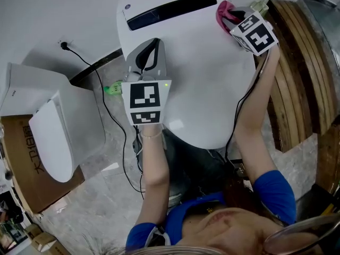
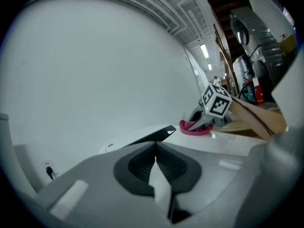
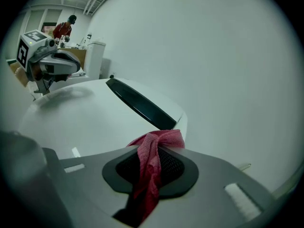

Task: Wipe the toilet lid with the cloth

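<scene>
The white toilet lid fills the middle of the head view, with a black strip at its back. A pink cloth lies at the lid's back right corner, and my right gripper is shut on it. In the right gripper view the cloth is pinched between the jaws and hangs over the lid. My left gripper hovers over the lid's left side, jaws shut with nothing in them. The left gripper view shows the cloth under the right gripper.
A second white toilet stands at the left on a cardboard box. A black cable runs across the floor. Wooden planks lean at the right of the lid. A white wall lies behind the lid.
</scene>
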### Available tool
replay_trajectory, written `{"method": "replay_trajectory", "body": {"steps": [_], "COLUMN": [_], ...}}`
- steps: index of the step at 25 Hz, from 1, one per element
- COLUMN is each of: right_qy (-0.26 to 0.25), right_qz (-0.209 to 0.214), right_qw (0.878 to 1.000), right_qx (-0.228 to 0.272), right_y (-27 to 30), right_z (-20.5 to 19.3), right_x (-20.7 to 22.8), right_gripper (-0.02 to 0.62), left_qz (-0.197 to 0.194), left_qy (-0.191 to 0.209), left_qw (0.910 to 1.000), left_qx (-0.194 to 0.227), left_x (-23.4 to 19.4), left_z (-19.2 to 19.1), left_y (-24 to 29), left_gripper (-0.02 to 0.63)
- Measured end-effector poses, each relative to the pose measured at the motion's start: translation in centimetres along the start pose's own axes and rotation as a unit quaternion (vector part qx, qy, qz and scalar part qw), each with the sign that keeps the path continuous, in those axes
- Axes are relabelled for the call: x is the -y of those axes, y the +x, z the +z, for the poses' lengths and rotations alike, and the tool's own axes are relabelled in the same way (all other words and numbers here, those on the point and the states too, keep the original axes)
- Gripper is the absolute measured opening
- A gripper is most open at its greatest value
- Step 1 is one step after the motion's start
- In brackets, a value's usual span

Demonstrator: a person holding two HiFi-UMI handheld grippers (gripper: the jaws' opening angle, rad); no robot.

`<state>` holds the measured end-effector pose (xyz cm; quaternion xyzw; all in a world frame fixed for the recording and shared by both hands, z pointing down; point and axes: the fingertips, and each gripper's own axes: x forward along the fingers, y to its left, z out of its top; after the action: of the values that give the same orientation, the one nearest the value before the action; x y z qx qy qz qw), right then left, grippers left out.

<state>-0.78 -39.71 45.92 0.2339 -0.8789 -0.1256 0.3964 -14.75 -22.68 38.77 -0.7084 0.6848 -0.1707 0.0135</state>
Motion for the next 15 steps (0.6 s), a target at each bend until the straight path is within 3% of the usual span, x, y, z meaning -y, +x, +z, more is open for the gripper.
{"method": "replay_trajectory", "body": {"steps": [15], "right_qy": [0.0], "right_qz": [0.026], "right_qw": [1.0], "right_qx": [-0.015], "right_y": [-1.7], "right_z": [-0.8], "right_x": [-2.7], "right_gripper": [0.063], "left_qz": [0.019], "left_qy": [-0.018], "left_qw": [0.9993], "left_qx": [0.026], "left_x": [-2.0], "left_z": [1.1], "left_y": [-2.4], "left_gripper": [0.003]}}
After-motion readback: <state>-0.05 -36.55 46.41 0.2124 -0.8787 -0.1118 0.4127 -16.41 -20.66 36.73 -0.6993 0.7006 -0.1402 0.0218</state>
